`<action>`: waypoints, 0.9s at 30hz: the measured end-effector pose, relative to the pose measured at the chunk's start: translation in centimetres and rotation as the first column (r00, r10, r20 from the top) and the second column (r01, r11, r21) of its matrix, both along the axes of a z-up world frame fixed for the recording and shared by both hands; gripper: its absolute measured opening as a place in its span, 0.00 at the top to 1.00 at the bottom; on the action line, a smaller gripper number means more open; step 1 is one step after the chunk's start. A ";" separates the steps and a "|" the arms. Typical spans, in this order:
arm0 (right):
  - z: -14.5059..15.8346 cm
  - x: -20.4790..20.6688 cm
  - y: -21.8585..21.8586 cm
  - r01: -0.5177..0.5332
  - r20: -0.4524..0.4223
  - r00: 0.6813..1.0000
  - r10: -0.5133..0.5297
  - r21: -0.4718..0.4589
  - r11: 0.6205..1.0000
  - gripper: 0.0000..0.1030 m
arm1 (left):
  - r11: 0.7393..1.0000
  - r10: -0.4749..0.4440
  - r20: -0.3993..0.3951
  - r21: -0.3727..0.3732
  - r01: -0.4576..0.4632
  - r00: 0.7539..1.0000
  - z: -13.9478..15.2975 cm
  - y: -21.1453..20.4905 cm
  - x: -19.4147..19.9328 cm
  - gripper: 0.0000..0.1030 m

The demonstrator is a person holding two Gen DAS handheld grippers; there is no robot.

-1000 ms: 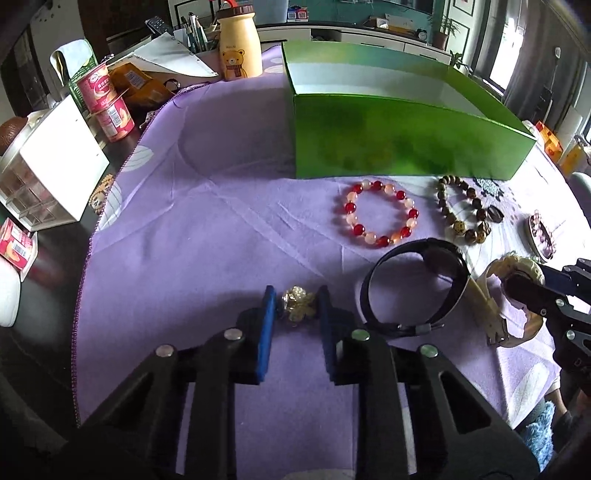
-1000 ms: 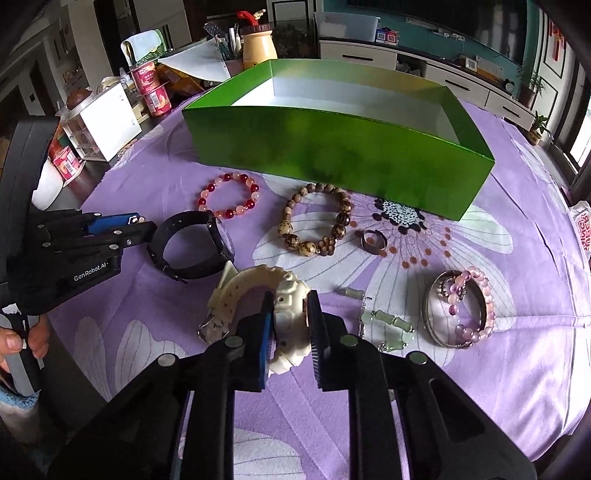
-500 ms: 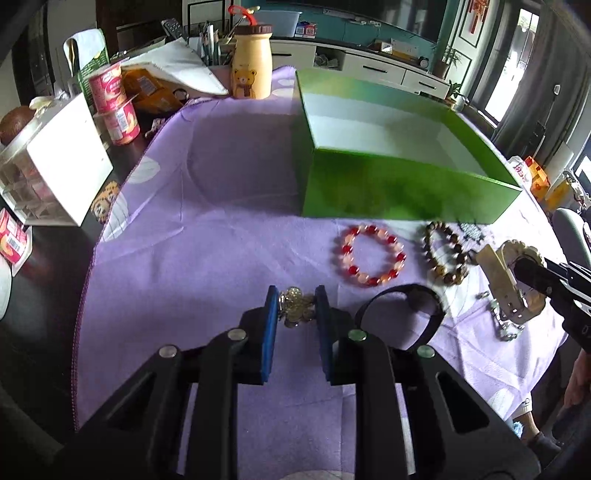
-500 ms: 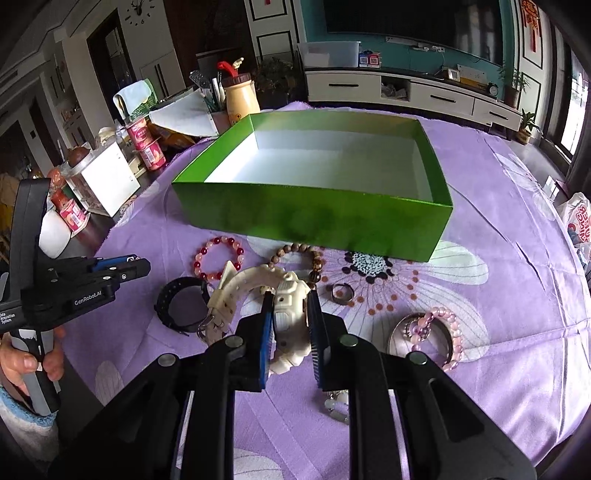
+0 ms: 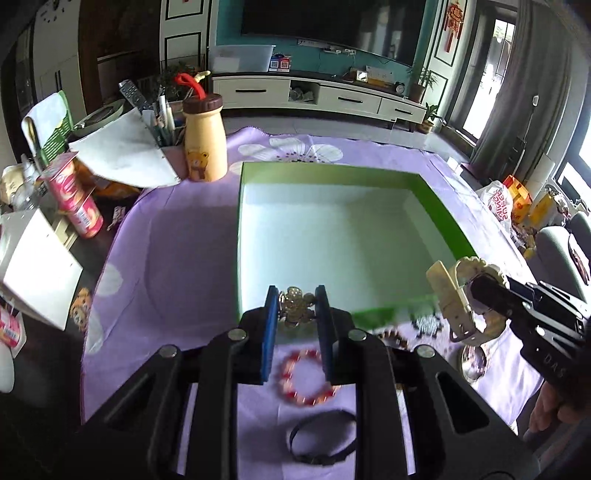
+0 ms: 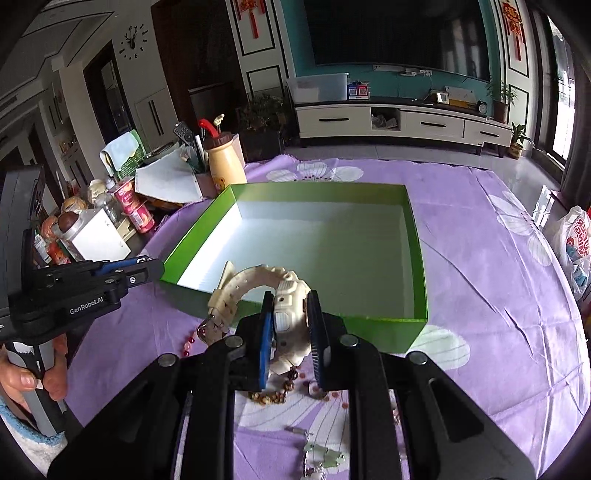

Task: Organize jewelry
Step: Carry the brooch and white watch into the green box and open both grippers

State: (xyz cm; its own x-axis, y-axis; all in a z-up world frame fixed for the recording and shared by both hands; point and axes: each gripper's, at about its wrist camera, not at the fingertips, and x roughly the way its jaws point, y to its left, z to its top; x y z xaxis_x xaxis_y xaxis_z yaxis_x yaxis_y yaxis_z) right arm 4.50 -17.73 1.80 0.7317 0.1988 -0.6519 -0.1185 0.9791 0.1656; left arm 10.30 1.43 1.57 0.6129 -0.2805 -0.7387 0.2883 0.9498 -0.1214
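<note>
Left wrist view: left gripper [image 5: 295,314] clamped on gold brooch [image 5: 297,305], above near wall of green box [image 5: 332,236].
Right wrist view: right gripper [image 6: 290,325] clamped on cream watch [image 6: 286,314], above green box [image 6: 413,258] near wall.

Home living room, pretty clearly. Big TV [image 6: 399,33] on far teal wall, low white cabinet [image 6: 399,120] under it, red knot ornaments [image 6: 514,22] beside. Antler wall clock [image 6: 130,45] far left, houseplants [image 6: 502,98] far right. Near: table [image 6: 498,258] under purple flower cloth, snack clutter along left edge.
</note>
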 end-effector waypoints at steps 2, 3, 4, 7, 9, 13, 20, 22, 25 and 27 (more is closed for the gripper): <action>0.0 1.0 -0.2 0.006 0.004 1.000 -0.006 -0.006 1.000 0.83 | 1.000 0.004 -0.017 -0.007 -0.004 1.000 -0.1 -0.6 1.6 0.81; -0.1 1.8 -0.3 0.011 0.001 1.000 -0.011 -0.007 1.000 0.83 | 1.000 0.006 -0.024 -0.010 -0.006 1.000 -0.2 -0.9 2.2 0.81; -0.1 2.4 -0.4 0.015 -0.003 1.000 -0.015 -0.007 1.000 0.83 | 1.000 0.008 -0.037 -0.017 -0.008 0.999 -0.4 -1.1 3.2 0.81; -0.9 4.6 -0.7 0.031 -0.030 0.999 -0.032 -0.016 0.999 0.83 | 0.999 0.012 -0.091 -0.034 -0.015 0.996 -1.4 -1.8 5.4 0.81; -1.7 5.9 -0.9 0.043 -0.058 0.997 -0.044 -0.020 0.999 0.83 | 0.999 0.013 -0.128 -0.040 -0.018 0.992 -2.3 -2.1 6.6 0.81; -3.4 8.3 -1.3 0.065 -0.122 0.990 -0.066 -0.012 0.998 0.83 | 0.999 0.034 -0.193 -0.028 -0.040 0.981 -4.0 -2.8 9.3 0.81; -5.8 10.2 -1.4 0.073 -0.189 0.979 -0.076 -0.019 0.997 0.82 | 0.998 0.054 -0.211 0.031 -0.048 0.976 -5.2 -4.0 11.4 0.81; -5.9 10.5 -1.5 0.086 -0.191 0.978 -0.088 -0.020 0.996 0.79 | 0.998 0.060 -0.204 0.047 -0.051 0.977 -5.3 -4.2 11.7 0.80; -5.5 10.2 -1.9 0.102 -0.175 0.979 -0.102 -0.010 0.995 0.71 | 0.997 0.061 -0.202 0.055 -0.051 0.977 -5.2 -4.2 11.7 0.74; -5.0 9.8 -2.1 0.106 -0.161 0.981 -0.104 -0.001 0.994 0.69 | 0.997 0.060 -0.195 0.049 -0.052 0.979 -4.8 -4.0 11.5 0.56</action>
